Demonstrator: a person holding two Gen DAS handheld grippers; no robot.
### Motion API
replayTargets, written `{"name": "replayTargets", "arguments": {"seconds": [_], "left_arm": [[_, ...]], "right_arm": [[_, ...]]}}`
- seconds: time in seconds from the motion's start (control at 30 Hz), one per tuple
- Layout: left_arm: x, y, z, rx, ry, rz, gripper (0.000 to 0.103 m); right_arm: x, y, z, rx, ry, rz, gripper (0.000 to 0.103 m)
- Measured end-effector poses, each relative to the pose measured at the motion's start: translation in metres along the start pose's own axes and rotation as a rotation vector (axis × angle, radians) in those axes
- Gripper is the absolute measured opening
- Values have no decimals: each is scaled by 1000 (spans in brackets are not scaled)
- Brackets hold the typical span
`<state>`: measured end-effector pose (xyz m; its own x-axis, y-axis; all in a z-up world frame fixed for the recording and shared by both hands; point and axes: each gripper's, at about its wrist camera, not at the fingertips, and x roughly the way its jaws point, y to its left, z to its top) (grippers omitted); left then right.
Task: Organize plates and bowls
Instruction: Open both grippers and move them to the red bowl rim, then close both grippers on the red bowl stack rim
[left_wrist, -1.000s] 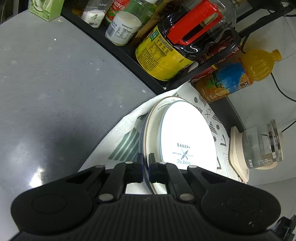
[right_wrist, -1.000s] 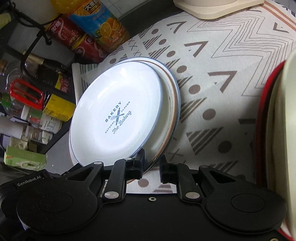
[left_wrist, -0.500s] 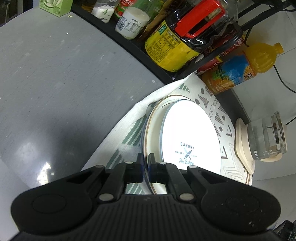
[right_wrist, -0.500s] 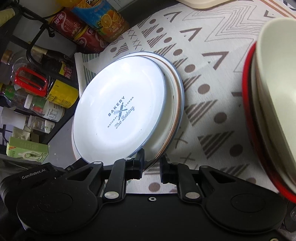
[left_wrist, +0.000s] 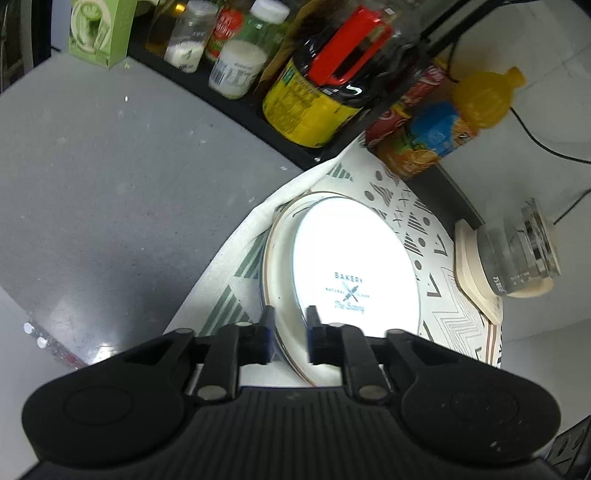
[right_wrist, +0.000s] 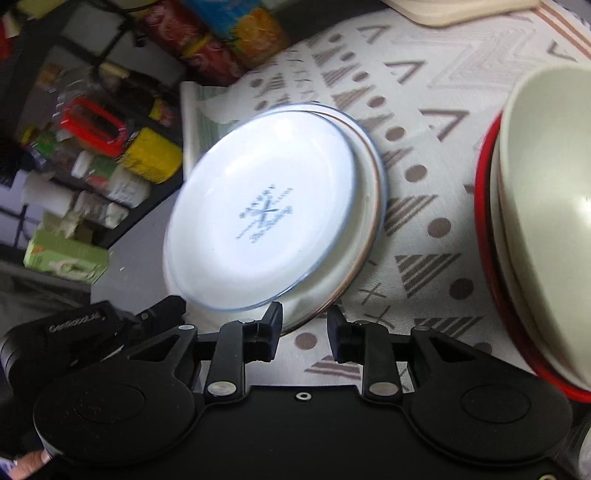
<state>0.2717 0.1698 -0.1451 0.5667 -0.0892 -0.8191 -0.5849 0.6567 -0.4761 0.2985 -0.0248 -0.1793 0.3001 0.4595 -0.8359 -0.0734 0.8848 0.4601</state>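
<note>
A white "Bakery" plate (left_wrist: 354, 273) lies on top of a cream plate with a brown and blue rim (left_wrist: 279, 273) on the patterned cloth. My left gripper (left_wrist: 289, 325) is open, its fingers either side of the near rim of the plates. In the right wrist view the same stack (right_wrist: 266, 225) lies ahead. My right gripper (right_wrist: 304, 325) is open and empty just short of the stack's rim. Stacked cream bowls (right_wrist: 546, 206) in a red-rimmed dish (right_wrist: 487, 236) stand at the right.
A black shelf rack (left_wrist: 229, 107) with jars and a large yellow-labelled bottle (left_wrist: 314, 99) lines the far side. An orange juice bottle (left_wrist: 443, 136) and a glass jug on a cream base (left_wrist: 513, 258) stand beyond the cloth. A grey counter (left_wrist: 110, 192) lies left.
My left gripper has opened and let go of the plates' rim. My right gripper has opened wider and drawn back a little. The bowls have come further into the right wrist view.
</note>
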Motion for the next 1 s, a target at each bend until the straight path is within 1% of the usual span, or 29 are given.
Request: {"name": "replayTargets", "arguments": {"seconds": [0.03, 0.07, 0.1, 0.13, 0.17, 0.2, 0.23, 0.3, 0.37, 0.5, 0.6, 0.73, 0.83, 1.0], "left_arm": [[-5, -3, -1, 8, -8, 3, 36], [-10, -5, -2, 18, -16, 5, 52], [-15, -8, -4, 28, -25, 6, 58], [-20, -11, -6, 36, -38, 6, 68], [-25, -14, -8, 42, -50, 4, 75], [-29, -17, -10, 48, -58, 2, 78], [-32, -21, -12, 55, -61, 0, 80], [-36, -27, -16, 70, -56, -7, 80], [-41, -34, -20, 78, -54, -19, 80], [-44, -53, -30, 113, -58, -32, 80], [-40, -67, -39, 139, -43, -53, 80], [-32, -89, -53, 189, -21, -85, 80], [-21, -103, -63, 212, 5, -101, 80], [-1, -124, -78, 263, 43, -127, 80]], "right_arm": [[-6, 0, -1, -10, -5, 10, 44], [-11, 1, -1, -22, -12, 18, 53], [-17, 1, -1, -34, -21, 25, 56], [-24, 1, -2, -49, -31, 33, 58], [-30, 0, -1, -61, -39, 43, 60], [-38, 0, -2, -72, -51, 58, 63], [-44, 0, -2, -83, -64, 70, 64], [-56, -1, -3, -112, -94, 86, 75], [-70, -2, -6, -151, -134, 89, 80], [-98, -9, -7, -189, -203, 105, 85], [-121, -18, -6, -208, -265, 93, 88], [-145, -43, -3, -183, -328, 50, 88], [-156, -63, 0, -165, -361, -14, 87], [-167, -92, -1, -139, -381, -77, 84]]}}
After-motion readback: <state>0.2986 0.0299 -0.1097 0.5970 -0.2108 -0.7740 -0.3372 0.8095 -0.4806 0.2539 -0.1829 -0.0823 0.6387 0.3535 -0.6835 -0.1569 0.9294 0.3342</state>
